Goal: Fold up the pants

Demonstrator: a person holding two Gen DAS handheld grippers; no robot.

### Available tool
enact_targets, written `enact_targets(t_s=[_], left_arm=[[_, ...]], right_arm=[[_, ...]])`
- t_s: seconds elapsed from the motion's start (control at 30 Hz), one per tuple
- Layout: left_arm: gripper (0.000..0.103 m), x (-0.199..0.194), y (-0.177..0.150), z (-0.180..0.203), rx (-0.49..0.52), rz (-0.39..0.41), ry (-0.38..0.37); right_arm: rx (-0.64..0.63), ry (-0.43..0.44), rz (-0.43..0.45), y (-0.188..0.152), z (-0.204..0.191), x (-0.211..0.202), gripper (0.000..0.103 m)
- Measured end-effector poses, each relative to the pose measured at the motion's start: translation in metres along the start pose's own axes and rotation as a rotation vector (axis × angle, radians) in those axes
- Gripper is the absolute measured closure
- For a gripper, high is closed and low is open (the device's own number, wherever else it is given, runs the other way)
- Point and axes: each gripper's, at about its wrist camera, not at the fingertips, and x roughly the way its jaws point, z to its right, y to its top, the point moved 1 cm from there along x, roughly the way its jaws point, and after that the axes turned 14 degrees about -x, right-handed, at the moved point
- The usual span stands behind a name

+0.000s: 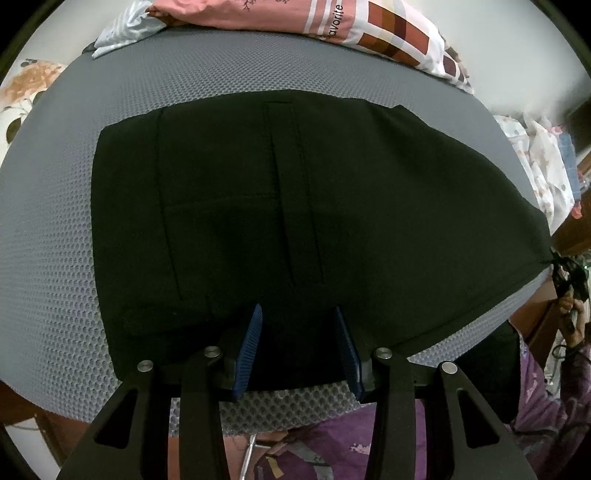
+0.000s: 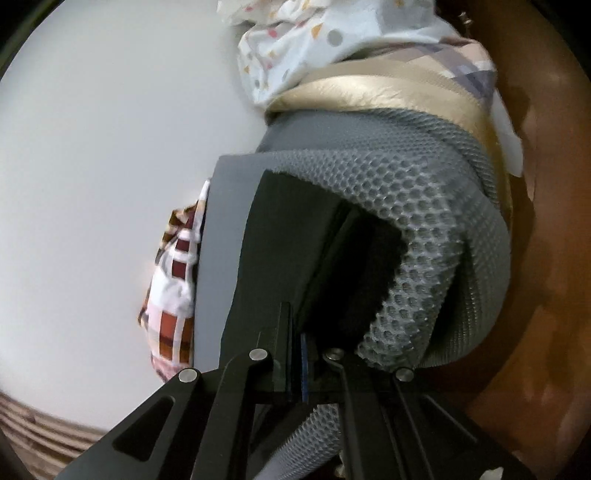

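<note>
Black pants (image 1: pixel 295 206) lie spread flat on a grey mesh mattress (image 1: pixel 51 229), waist end near me. My left gripper (image 1: pixel 298 325) is open, its blue pads (image 1: pixel 251 343) standing just above the near edge of the pants, holding nothing. In the left wrist view my right gripper (image 1: pixel 561 275) shows at the far right, pinching the pants' right corner. In the right wrist view my right gripper (image 2: pixel 295 332) is shut on the edge of the black pants (image 2: pixel 280 251), held at the mattress (image 2: pixel 424 236) side.
A pink and brown patterned pillow (image 1: pixel 332 26) lies at the far edge of the mattress. Patterned bedding (image 2: pixel 314 44) and a gold cushion (image 2: pixel 369 92) are piled beyond. The person's purple clothing (image 1: pixel 332 443) is below. A white wall (image 2: pixel 110 147) is on the left.
</note>
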Motion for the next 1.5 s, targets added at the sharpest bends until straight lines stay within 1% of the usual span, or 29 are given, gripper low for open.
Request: enact_targets(t_s=[0.07, 0.1, 0.13, 0.17, 0.2, 0.23, 0.27, 0.33, 0.37, 0.43, 0.5, 0.57, 0.63, 0.7, 0.73, 0.77, 0.83, 0.97, 1.03, 1.07, 1.1, 1.17, 1.27, 1.4, 1.47, 1.5], left_arm=[[0.061, 0.000, -0.001, 0.000, 0.000, 0.002, 0.000], [0.059, -0.001, -0.001, 0.000, 0.001, 0.003, -0.001], [0.057, -0.001, -0.002, 0.000, 0.003, 0.003, -0.003], [0.055, -0.001, -0.003, 0.001, 0.007, 0.002, -0.006], [0.051, -0.001, -0.002, 0.002, 0.011, 0.001, -0.009], [0.047, 0.000, -0.004, 0.005, 0.015, 0.002, -0.012], [0.045, 0.000, -0.004, 0.007, 0.023, 0.003, -0.014], [0.038, 0.001, -0.006, 0.012, 0.044, 0.010, -0.005], [0.036, 0.002, -0.008, 0.014, 0.061, 0.014, 0.004], [0.031, 0.004, -0.010, 0.018, 0.084, 0.020, 0.014], [0.029, 0.005, -0.011, 0.020, 0.102, 0.023, 0.020], [0.028, 0.004, -0.011, 0.019, 0.103, 0.023, 0.013], [0.027, 0.005, -0.009, 0.019, 0.092, 0.023, -0.001], [0.026, 0.004, -0.008, 0.016, 0.077, 0.022, -0.022], [0.025, 0.004, -0.007, 0.016, 0.071, 0.021, -0.028], [0.025, 0.004, -0.007, 0.016, 0.065, 0.021, -0.035], [0.022, 0.005, -0.006, 0.017, 0.065, 0.021, -0.040], [0.020, 0.007, -0.005, 0.021, 0.081, 0.022, -0.037], [0.019, 0.008, -0.005, 0.021, 0.079, 0.022, -0.041], [0.019, 0.007, -0.006, 0.021, 0.076, 0.022, -0.043], [0.019, 0.007, -0.006, 0.020, 0.075, 0.022, -0.045], [0.019, 0.007, -0.006, 0.020, 0.075, 0.023, -0.047], [0.018, 0.008, -0.006, 0.021, 0.078, 0.023, -0.046], [0.017, 0.008, -0.007, 0.021, 0.086, 0.022, -0.043], [0.017, 0.008, -0.007, 0.022, 0.088, 0.022, -0.041], [0.017, 0.008, -0.007, 0.022, 0.088, 0.021, -0.041]], right_arm=[[0.045, 0.041, 0.018, -0.002, 0.006, -0.002, 0.093], [0.078, 0.061, 0.032, -0.004, 0.012, -0.006, 0.088], [0.121, 0.094, 0.050, -0.007, 0.016, -0.010, 0.084], [0.138, 0.101, 0.064, -0.010, 0.014, -0.013, 0.074], [0.142, 0.095, 0.090, -0.016, 0.009, -0.021, 0.066], [0.133, 0.096, 0.104, -0.020, 0.002, -0.027, 0.064], [0.105, 0.114, 0.105, -0.029, -0.013, -0.035, 0.062], [0.054, 0.162, 0.050, -0.047, -0.040, -0.035, 0.062], [0.011, 0.219, -0.028, -0.067, -0.063, -0.026, 0.062], [-0.026, 0.315, -0.178, -0.107, -0.097, -0.004, 0.062], [-0.047, 0.353, -0.287, -0.144, -0.120, 0.017, 0.062], [-0.089, 0.337, -0.376, -0.173, -0.140, 0.040, 0.062], [-0.079, 0.321, -0.425, -0.188, -0.144, 0.059, 0.062], [-0.054, 0.302, -0.449, -0.195, -0.142, 0.069, 0.062], [-0.052, 0.278, -0.456, -0.198, -0.141, 0.072, 0.061], [-0.056, 0.241, -0.463, -0.201, -0.140, 0.074, 0.065], [-0.055, 0.229, -0.454, -0.203, -0.142, 0.074, 0.064], [-0.039, 0.205, -0.423, -0.204, -0.149, 0.077, 0.056], [-0.034, 0.195, -0.393, -0.205, -0.154, 0.076, 0.046], [-0.027, 0.200, -0.358, -0.207, -0.157, 0.075, 0.034], [-0.019, 0.217, -0.323, -0.210, -0.159, 0.074, 0.025], [-0.026, 0.247, -0.287, -0.213, -0.165, 0.074, 0.019], [0.002, 0.289, -0.267, -0.214, -0.164, 0.073, 0.017], [0.044, 0.351, -0.240, -0.210, -0.157, 0.070, 0.017], [0.030, 0.350, -0.247, -0.210, -0.162, 0.073, 0.018], [0.000, 0.327, -0.259, -0.209, -0.165, 0.074, 0.021]])
